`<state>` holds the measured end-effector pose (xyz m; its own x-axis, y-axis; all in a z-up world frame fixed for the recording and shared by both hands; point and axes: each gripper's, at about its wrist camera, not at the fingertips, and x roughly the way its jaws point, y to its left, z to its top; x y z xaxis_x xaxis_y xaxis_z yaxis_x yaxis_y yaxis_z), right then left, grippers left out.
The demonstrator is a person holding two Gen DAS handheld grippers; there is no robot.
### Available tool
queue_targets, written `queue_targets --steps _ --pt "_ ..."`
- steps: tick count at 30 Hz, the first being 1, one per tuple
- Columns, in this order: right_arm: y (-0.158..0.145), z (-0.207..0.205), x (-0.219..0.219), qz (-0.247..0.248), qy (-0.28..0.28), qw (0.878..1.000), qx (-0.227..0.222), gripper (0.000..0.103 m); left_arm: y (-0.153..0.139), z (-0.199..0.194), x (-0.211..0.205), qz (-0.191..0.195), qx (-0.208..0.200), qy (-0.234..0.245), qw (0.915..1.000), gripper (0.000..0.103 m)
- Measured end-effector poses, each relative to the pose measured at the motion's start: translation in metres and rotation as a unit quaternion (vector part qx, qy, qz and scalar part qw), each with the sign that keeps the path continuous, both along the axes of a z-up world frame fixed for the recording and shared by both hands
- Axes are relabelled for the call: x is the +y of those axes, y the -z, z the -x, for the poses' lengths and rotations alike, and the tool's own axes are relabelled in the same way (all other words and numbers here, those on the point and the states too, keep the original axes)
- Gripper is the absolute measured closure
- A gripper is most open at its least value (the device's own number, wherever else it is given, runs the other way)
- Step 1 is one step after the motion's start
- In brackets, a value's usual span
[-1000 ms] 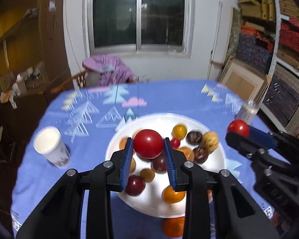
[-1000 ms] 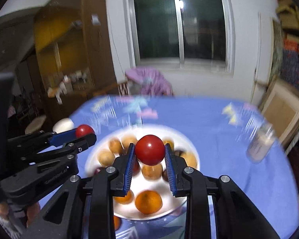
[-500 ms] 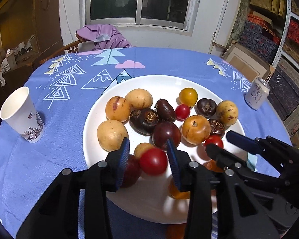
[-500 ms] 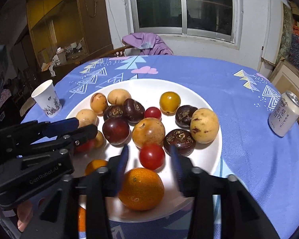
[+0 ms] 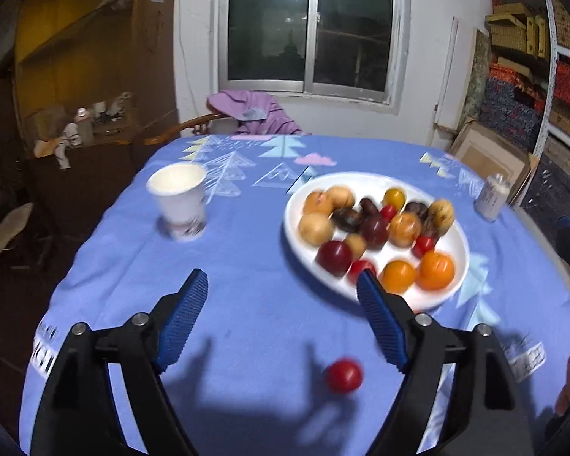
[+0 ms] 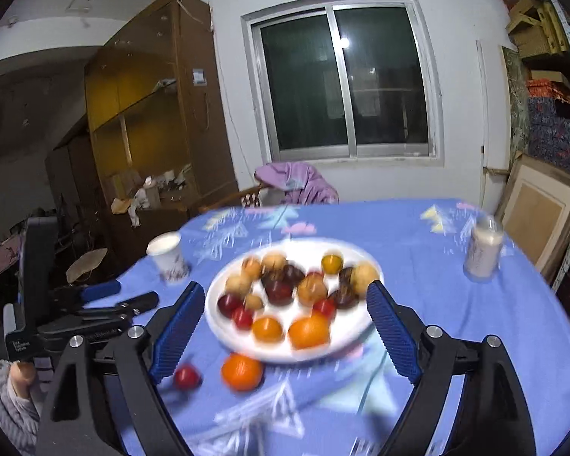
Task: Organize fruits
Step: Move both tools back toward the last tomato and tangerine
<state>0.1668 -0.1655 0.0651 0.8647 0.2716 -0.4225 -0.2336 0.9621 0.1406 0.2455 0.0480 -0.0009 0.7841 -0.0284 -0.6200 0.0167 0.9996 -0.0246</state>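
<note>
A white plate (image 5: pixel 458 237) (image 6: pixel 212 309) on the blue tablecloth holds several fruits: yellow, dark purple, small red and orange ones. A small red tomato (image 5: pixel 344 375) (image 6: pixel 186 376) lies loose on the cloth in front of the plate. An orange (image 6: pixel 242 371) lies on the cloth beside it, just off the plate's near rim. My left gripper (image 5: pixel 281 317) is open and empty, raised above the cloth left of the plate, with the loose tomato below it. My right gripper (image 6: pixel 285 328) is open and empty, raised in front of the plate. The left gripper (image 6: pixel 133 298) also shows in the right wrist view.
A white paper cup (image 5: pixel 178 201) (image 6: pixel 168 255) stands left of the plate. A drink can (image 5: pixel 492 197) (image 6: pixel 482 250) stands at the right. A chair with purple cloth (image 5: pixel 247 114) is behind the round table. Shelves and boxes (image 5: pixel 543 87) line the right wall.
Both grippers let go of their red tomatoes on the plate, opened wide and pulled back and up. The left one has swung left of the plate.
</note>
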Motion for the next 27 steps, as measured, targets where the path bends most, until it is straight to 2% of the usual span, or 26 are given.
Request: queue_targets --steps 5,8,15,27 --pt "0.04 0.006 0.008 0.024 -0.001 0.998 0.062 0.015 0.032 0.023 -0.009 -0.024 0.016 0.007 0.9995 0.024" --pt "0.043 0.008 0.012 0.035 0.004 0.997 0.062 0.015 0.04 0.026 -0.022 -0.051 0.017 0.025 0.9982 0.024" --pt "0.047 0.008 0.006 0.023 0.012 0.997 0.075 0.012 0.057 0.025 -0.044 -0.09 0.031 0.056 0.9939 0.024" --pt "0.048 0.007 0.008 0.02 0.006 0.997 0.077 0.012 0.069 0.009 -0.041 -0.07 0.075 0.059 0.9929 0.025"
